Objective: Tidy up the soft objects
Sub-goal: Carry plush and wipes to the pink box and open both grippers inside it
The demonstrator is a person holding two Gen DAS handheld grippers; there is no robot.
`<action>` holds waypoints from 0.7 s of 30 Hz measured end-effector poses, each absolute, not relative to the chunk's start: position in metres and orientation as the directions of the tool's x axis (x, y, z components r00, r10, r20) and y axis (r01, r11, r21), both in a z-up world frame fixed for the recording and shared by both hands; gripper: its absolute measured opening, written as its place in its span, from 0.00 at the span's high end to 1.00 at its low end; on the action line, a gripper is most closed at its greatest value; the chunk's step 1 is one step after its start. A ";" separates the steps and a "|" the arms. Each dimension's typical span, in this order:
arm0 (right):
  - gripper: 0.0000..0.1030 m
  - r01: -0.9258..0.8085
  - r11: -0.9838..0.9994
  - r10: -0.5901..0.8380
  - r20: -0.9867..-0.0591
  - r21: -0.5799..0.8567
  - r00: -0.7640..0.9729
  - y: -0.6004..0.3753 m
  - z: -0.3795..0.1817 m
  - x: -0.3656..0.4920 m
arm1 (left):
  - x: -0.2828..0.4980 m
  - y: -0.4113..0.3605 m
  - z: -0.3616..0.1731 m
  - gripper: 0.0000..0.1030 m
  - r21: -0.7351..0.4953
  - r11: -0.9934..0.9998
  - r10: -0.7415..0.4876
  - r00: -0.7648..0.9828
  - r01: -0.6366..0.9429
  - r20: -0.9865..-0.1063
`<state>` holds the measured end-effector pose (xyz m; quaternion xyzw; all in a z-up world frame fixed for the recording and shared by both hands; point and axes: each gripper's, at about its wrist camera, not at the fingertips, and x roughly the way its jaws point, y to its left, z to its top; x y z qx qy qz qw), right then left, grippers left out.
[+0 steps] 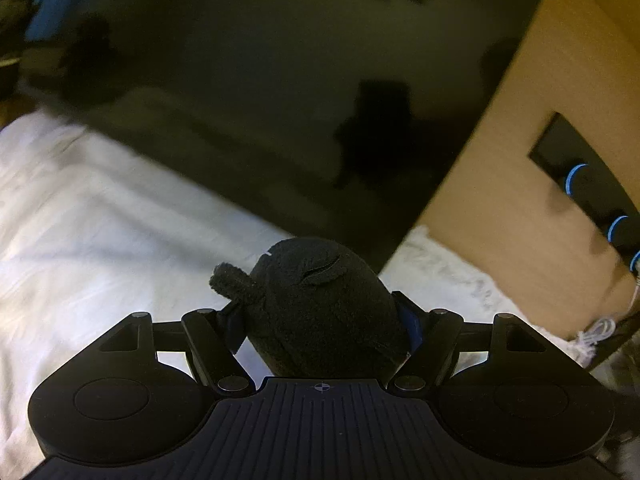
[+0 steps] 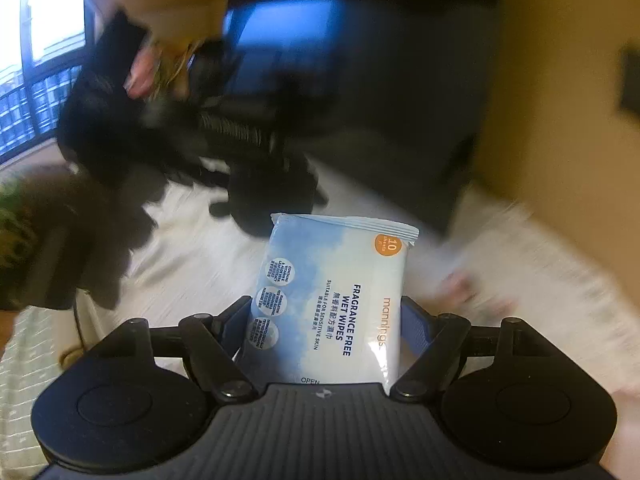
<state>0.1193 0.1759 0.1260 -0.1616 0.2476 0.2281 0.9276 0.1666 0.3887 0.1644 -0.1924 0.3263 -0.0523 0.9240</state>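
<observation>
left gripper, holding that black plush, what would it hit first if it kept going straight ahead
Probably the white bedding, then the dark panel behind it; blur leaves depth unclear. The left gripper grips the black plush.

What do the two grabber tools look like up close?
Both are matte black. The left gripper and right gripper each have a ribbed middle plate with a small round crosshair mark, two big round discs at the sides, silvery pivot pins, and blue pads inside the fingers.

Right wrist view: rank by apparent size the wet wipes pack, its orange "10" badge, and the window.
1. Wet wipes pack, largest, though nearness to the camera inflates it.
2. Window, cut off by the frame edge, so unsure.
3. Orange badge, clearly smallest.
</observation>
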 end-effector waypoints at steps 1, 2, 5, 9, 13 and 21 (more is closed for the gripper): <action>0.25 -0.483 0.855 0.332 -0.517 -0.188 0.789 0.167 0.137 0.118 | 0.173 0.381 0.167 0.25 -0.396 0.918 -0.247 0.776 -0.004 -0.581; 0.25 -0.461 0.867 0.317 -0.506 -0.188 0.802 0.156 0.147 0.116 | 0.178 0.373 0.168 0.25 -0.408 0.913 -0.273 0.768 0.017 -0.579; 0.25 -0.391 0.890 0.255 -0.457 -0.233 0.852 0.129 0.168 0.108 | 0.192 0.346 0.169 0.25 -0.439 0.896 -0.337 0.741 0.065 -0.580; 0.25 -0.281 0.920 0.155 -0.405 -0.274 0.901 0.085 0.188 0.095 | 0.203 0.307 0.168 0.25 -0.446 0.885 -0.408 0.693 0.138 -0.594; 0.25 -0.168 0.942 0.047 -0.381 -0.291 0.923 0.041 0.195 0.086 | 0.208 0.264 0.167 0.25 -0.460 0.858 -0.491 0.625 0.228 -0.607; 0.25 0.027 0.957 -0.132 -0.352 -0.287 0.927 -0.034 0.200 0.070 | 0.210 0.181 0.166 0.25 -0.494 0.776 -0.631 0.486 0.393 -0.604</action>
